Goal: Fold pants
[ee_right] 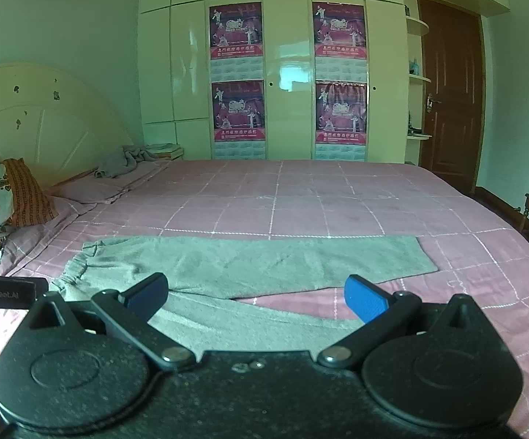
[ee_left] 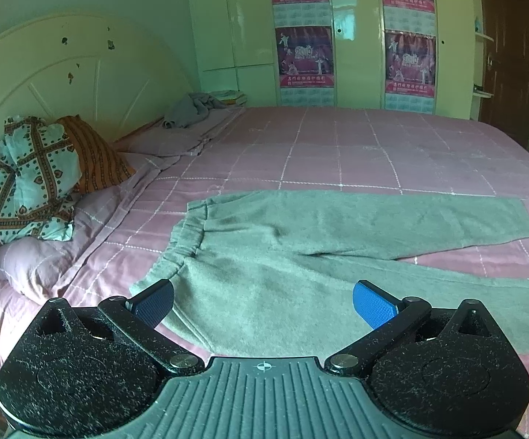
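Pants (ee_left: 301, 256) flat on bed (ee_left: 374, 153) (legs splayed), left claw (ee_left: 263, 303) and right claw (ee_right: 256, 294) released, bare sheet beyond.

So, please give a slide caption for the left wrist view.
Open left gripper poised above grey pants spread flat on pink bedspread.

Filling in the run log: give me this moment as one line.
stage: pre-grasp | pants: flat on bed, legs spread, unfolded | left gripper: open above pants | right gripper: open above pants
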A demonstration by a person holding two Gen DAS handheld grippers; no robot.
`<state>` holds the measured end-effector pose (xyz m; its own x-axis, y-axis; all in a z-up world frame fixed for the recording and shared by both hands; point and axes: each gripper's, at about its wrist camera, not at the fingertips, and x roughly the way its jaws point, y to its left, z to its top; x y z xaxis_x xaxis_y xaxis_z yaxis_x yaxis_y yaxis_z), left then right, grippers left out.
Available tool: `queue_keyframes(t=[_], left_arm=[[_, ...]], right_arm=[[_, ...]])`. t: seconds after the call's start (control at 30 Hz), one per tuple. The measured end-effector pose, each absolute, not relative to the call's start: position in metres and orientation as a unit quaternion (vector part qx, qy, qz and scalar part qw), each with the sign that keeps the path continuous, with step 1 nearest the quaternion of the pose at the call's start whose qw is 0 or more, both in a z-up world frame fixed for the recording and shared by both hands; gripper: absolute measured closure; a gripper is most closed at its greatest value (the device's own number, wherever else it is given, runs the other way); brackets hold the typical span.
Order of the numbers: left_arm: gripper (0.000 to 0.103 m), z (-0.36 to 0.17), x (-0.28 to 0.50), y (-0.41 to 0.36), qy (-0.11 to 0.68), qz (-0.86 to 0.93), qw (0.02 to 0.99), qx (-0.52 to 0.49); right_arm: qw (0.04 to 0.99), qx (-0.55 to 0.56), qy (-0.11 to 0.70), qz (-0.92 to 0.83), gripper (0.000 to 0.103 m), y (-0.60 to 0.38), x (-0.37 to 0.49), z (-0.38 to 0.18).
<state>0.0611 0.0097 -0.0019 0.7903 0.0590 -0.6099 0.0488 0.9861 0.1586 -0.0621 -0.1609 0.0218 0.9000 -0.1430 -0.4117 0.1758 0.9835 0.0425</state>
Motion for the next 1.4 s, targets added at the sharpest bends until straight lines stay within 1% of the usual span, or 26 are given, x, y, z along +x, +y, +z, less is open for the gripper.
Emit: queue_keyframes(t=[0.1, 0.37, 0.8, 1.4], left_arm=[[0.000, -0.002, 0.070, 0.011, 0.326, 0.005, 0.942, 0.077], [0.000, -0.005, 0.099, 0.016, 0.319, 0.014, 0.945, 0.066], [0.000, -0.020, 0.143, 0.027, 0.323, 0.040, 0.943, 0.073], [0.000, -0.050, 0.249, 0.034, 0.342, 0.056, 0.934, 0.084]], right_arm=[[0.978, 0.042, 0.189, -0.076, 0.000, -0.160, -0.056, 0.026], [0.978, 0.056, 0.197, -0.047, 0.000, -0.157, -0.030, 0.025], [0.977, 0.041, 0.209, -0.007, 0.000, -0.142, 0.011, 0.018], [0.970, 0.012, 0.242, 0.033, 0.001, -0.130, 0.103, -0.007]])
